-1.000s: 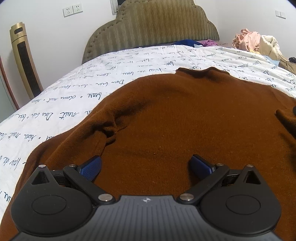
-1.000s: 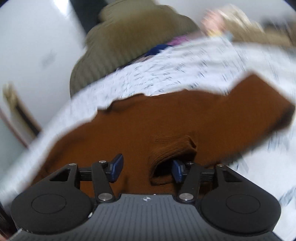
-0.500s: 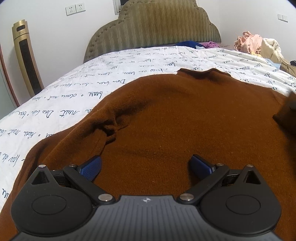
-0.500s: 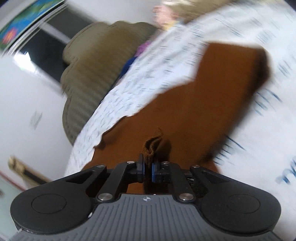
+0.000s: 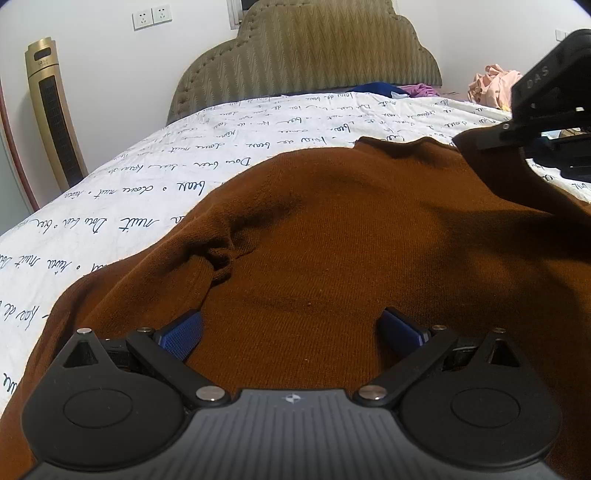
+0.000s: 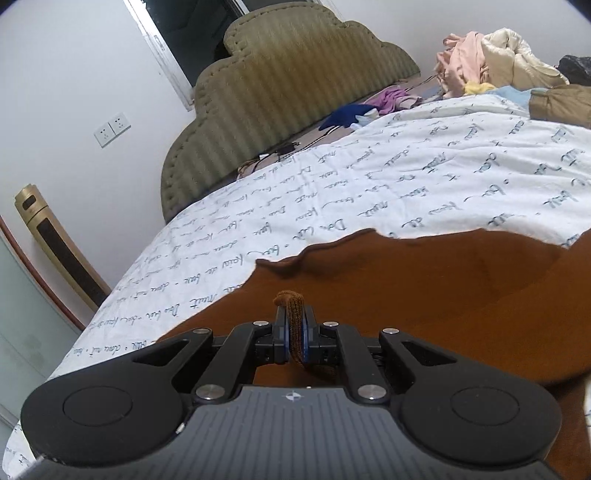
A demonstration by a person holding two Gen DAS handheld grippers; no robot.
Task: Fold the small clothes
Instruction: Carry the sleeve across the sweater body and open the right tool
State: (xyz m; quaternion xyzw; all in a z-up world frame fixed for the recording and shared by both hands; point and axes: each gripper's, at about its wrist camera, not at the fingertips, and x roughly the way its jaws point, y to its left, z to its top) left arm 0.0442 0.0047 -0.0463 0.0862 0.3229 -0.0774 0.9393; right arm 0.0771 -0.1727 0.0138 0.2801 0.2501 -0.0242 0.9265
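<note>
I had the brown sweater (image 5: 351, 236) spread across the bed (image 5: 155, 199), lying on the white sheet with its dark handwriting print, collar end pointing toward the olive padded headboard (image 5: 306, 55). My left tongs (image 5: 291, 328) sat low over the middle of the sweater's body, blue pads (image 5: 183, 332) spread wide with nothing between them, just knit fabric under the gap. A bunched crease ran up from beside the left pad where the sleeve folded in.

My right tongs (image 6: 293, 338) were clamped tight on a ribbed edge of the sweater, a small loop of brown knit (image 6: 290, 299) poking up out of the closed pads. From the left wrist view, the right tongs (image 5: 550, 107) showed at the upper right edge, raised above the bed, a stretch of sweater hanging from them and throwing a shadow over the fabric below.

Off to the left stood a gold tower fan (image 5: 55, 110) against the wall, with wall sockets (image 5: 152, 16) above. A pile of clothes (image 6: 495, 59) sat at the far right end of the bed, and blue and purple garments (image 6: 369, 107) lay near the headboard
</note>
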